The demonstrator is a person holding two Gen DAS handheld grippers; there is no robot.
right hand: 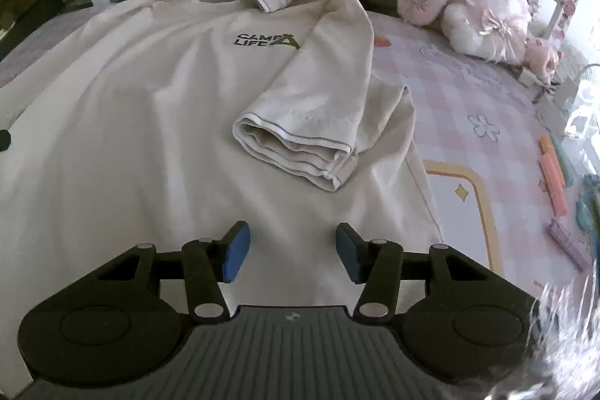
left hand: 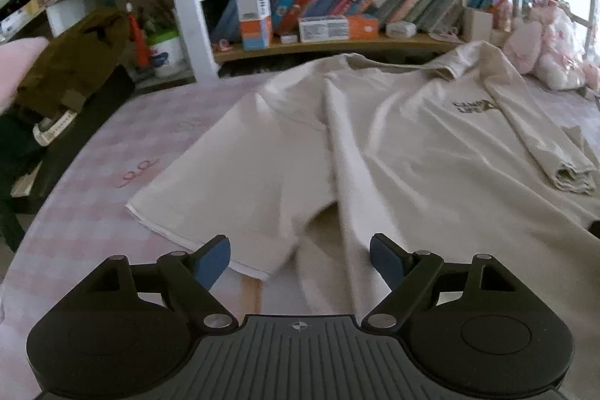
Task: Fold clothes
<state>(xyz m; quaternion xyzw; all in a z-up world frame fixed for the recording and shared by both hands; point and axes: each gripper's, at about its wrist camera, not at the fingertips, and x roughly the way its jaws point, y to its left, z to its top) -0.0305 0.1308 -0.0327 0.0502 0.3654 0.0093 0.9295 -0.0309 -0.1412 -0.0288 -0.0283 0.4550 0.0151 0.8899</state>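
Left wrist view: cream T-shirt (left hand: 375, 145) spread face up across the pink checked bed (left hand: 157, 122), collar toward the bookshelf (left hand: 337, 40). One sleeve (right hand: 318, 89) already folded in over the chest, cuff lying on the body; other sleeve (left hand: 225, 182) still flat and spread outward. Left tool (left hand: 300, 261) above that sleeve's hem, jaws wide apart, gripping nothing. Right tool (right hand: 288, 257) over the lower body, likewise parted and empty. Best approach, probably — pinch the outstretched sleeve at its hem edge, lift only slightly, carry inward to mirror the folded side, then smooth the central crease.
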